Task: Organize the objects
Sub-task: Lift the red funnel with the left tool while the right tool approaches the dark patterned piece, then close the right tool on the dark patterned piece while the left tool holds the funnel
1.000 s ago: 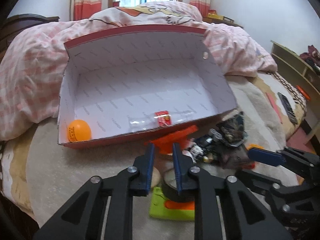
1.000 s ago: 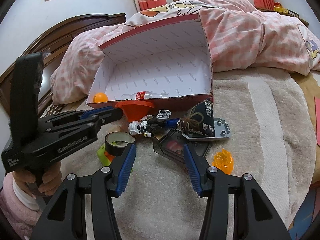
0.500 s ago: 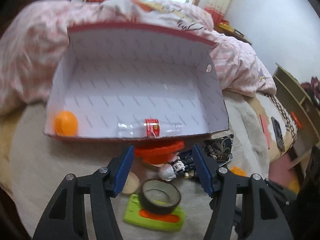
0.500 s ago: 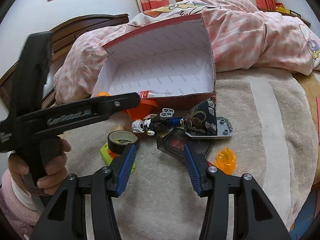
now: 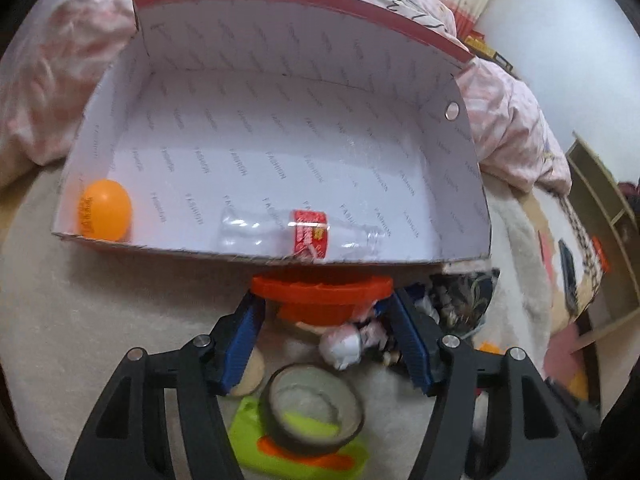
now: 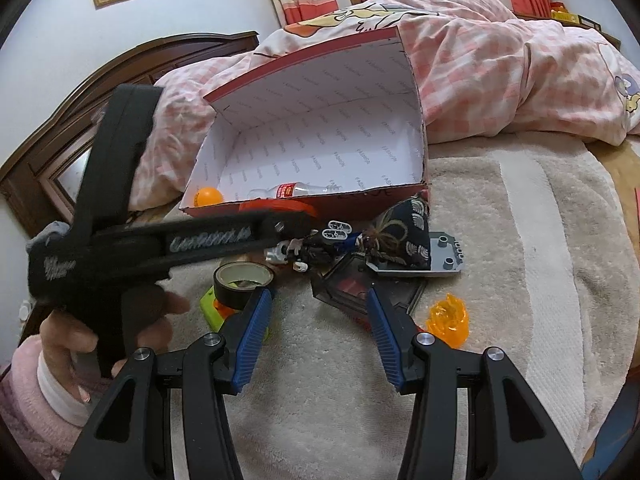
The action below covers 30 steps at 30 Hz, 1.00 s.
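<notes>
The box (image 5: pixel 280 140) lies on the bed, tipped open toward the person, and only two things are inside it: an orange ball (image 5: pixel 105 210) in the left corner and a clear bottle (image 5: pixel 300 234) lying along the front wall. So the work looks only a little advanced.

Most things are outside the box, on the blanket (image 6: pixel 500 240) just in front of it: an orange funnel (image 5: pixel 322 296) touching the front wall, a small toy figure (image 6: pixel 296 250), a roll of tape (image 6: pixel 242 286) resting on a green toy (image 5: pixel 300 446), a dark patterned pouch (image 6: pixel 404 232), a grey plate (image 6: pixel 444 258), a dark tray (image 6: pixel 360 288) and an orange clear piece (image 6: pixel 448 318).

The left gripper (image 5: pixel 326 322) is spread wide and holds nothing; its tips stand on both sides of the funnel, so I judge the funnel is the next thing to go in. The right gripper (image 6: pixel 318 320) is also spread and empty, hanging low over the blanket near the dark tray.

About seven things remain to be put away, in my estimate.
</notes>
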Tool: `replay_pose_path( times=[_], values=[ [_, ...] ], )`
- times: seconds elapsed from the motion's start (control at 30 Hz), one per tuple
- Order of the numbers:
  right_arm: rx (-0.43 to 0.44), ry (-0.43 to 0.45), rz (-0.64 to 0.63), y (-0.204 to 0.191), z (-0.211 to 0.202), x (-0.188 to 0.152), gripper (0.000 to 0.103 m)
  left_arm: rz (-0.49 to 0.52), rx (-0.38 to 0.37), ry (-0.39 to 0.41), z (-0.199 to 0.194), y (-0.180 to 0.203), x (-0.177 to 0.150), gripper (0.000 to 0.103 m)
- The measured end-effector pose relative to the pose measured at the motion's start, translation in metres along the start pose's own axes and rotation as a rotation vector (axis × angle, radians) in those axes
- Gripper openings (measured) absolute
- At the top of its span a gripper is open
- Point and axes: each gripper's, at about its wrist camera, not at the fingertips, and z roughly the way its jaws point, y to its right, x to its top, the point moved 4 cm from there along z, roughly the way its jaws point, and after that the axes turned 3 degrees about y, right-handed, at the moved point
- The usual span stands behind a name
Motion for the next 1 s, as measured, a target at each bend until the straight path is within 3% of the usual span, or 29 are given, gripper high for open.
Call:
replay_pose_path(
  times=[0.27, 0.33, 0.53, 0.77, 1.0],
  values=[
    [-0.007, 0.001, -0.003, 0.001, -0.002, 0.000, 0.051, 0.011, 0.002, -0.019, 0.018, 0.002, 0.002, 0.064],
    [-0.009, -0.003, -0.003, 0.001, -0.001, -0.001, 0.051, 0.014, 0.006, -0.016, 0.017, 0.000, 0.002, 0.053],
    [-0.019, -0.001, -0.017, -0.001, -0.003, 0.000, 0.051, 0.034, 0.018, 0.020, 0.003, -0.006, 0.001, 0.053],
    [-0.084, 0.046, -0.028, 0.004, -0.012, 0.013, 0.051, 0.060, 0.012, 0.068, -0.023, -0.012, -0.004, 0.053],
    [-0.190, 0.047, -0.030, 0.021, 0.007, 0.037, 0.051, 0.114, -0.010, 0.112, -0.039, -0.005, -0.008, 0.053]
  ],
)
